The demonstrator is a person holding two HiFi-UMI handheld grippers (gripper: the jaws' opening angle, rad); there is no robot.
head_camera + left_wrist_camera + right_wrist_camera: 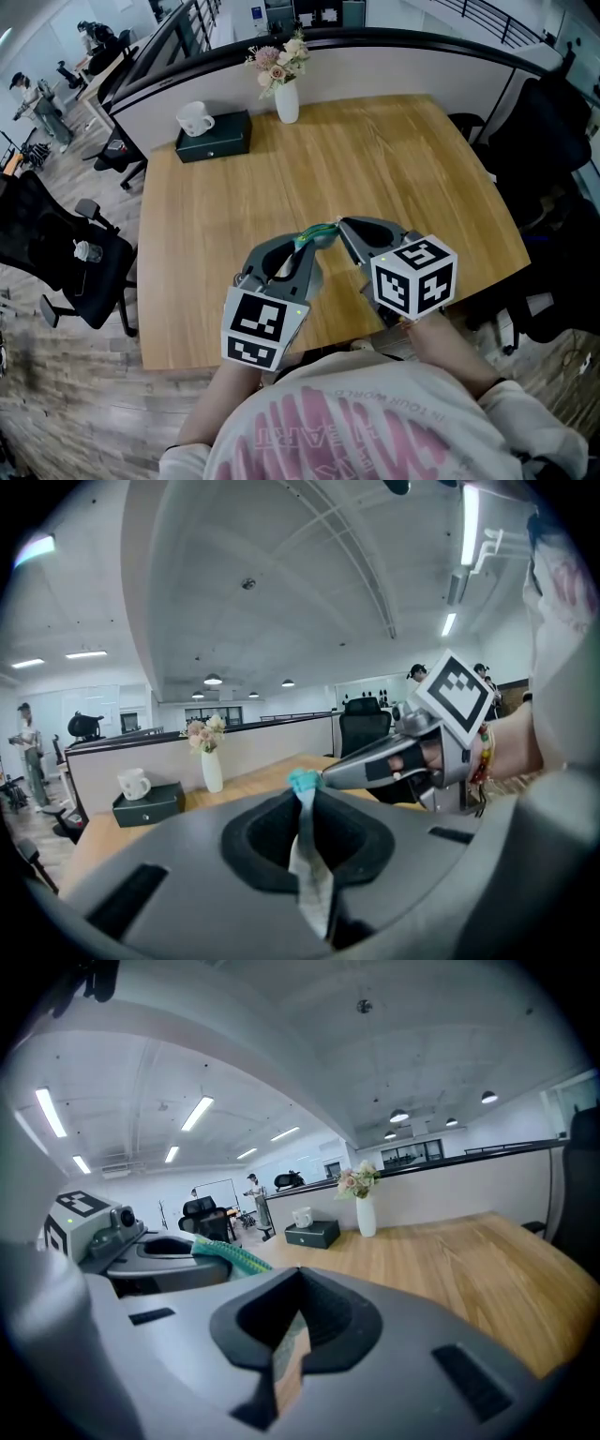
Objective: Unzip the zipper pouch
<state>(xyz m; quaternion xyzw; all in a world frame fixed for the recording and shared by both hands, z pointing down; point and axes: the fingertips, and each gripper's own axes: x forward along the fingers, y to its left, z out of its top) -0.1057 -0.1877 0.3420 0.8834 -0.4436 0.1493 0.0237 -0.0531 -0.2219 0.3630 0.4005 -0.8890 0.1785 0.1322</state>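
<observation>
The zipper pouch [317, 236] hangs in the air between the two tools, just above the near edge of the table [394, 159] and close to the person's chest. It is a small, soft thing of teal-green ribbed cloth with a paler grey side. It is slack and bunched, so neither the line of its teeth nor how far it is open can be made out.

The left gripper [302, 808] is clamped on it: a pale fold of the cloth runs up through the shut jaws and ends in a teal tip just past them. The right gripper [343, 228] meets that same end. Its jaws are pressed fully together, with a thin grey-green sliver [289, 1342] between the pads, which I take for the pull tab, though it is too small to be sure.

The step in hand looks like the start of the unzipping, with one side anchored and the other on the pull. The next move would call for the left to hold firm while the right draws away along the pouch's length, keeping the cloth taut so the slider does not snag.

Farther off on the table stand a white vase [287, 101] of flowers and a mug [195, 118] on a black box [216, 139]
</observation>
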